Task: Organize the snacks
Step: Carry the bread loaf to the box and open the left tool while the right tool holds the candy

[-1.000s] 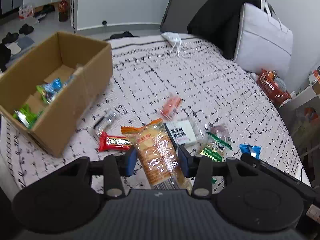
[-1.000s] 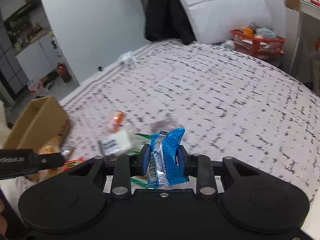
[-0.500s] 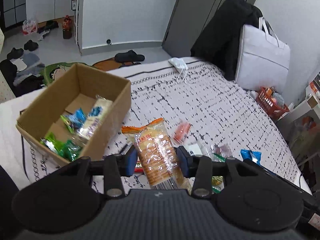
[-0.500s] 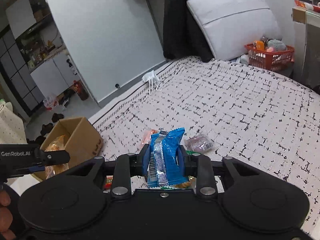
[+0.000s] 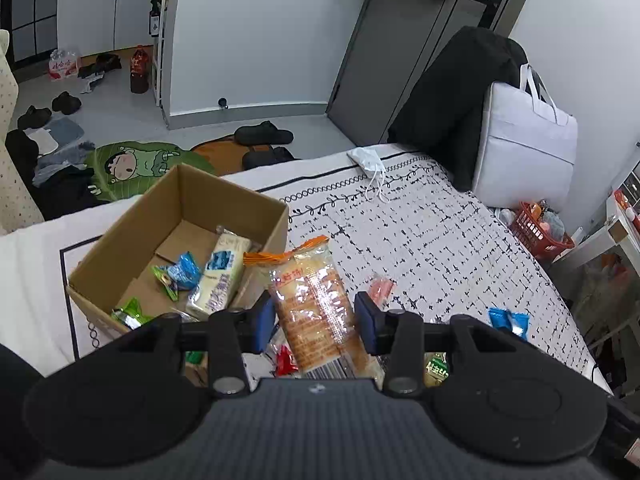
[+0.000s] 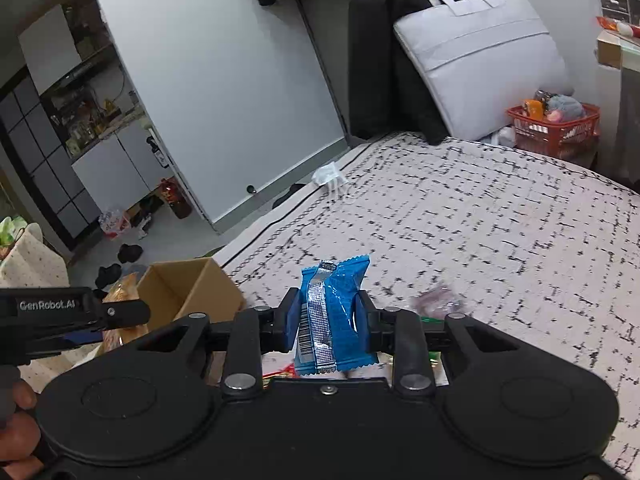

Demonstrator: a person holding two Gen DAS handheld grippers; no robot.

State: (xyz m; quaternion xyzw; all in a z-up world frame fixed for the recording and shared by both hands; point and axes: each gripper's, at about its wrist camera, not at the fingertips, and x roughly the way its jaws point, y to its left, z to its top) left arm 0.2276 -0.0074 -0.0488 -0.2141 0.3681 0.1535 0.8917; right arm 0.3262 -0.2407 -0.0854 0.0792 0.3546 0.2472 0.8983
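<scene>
Between the left gripper's [image 5: 316, 322] fingers sits the bread packet [image 5: 316, 312].

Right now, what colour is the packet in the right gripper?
Blue packet with a silver seam; right wrist view.

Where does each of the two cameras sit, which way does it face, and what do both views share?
Left wrist: rides the left gripper, looking forward and down over the bed at the cardboard box; its fingers clamp a long orange-topped snack pack.
Right wrist: rides the right gripper, facing across the bed toward the wall; its fingers clamp a blue snack packet; a hand and the left gripper show at left.
Shared: box, bed, white bag, orange basket.
</scene>
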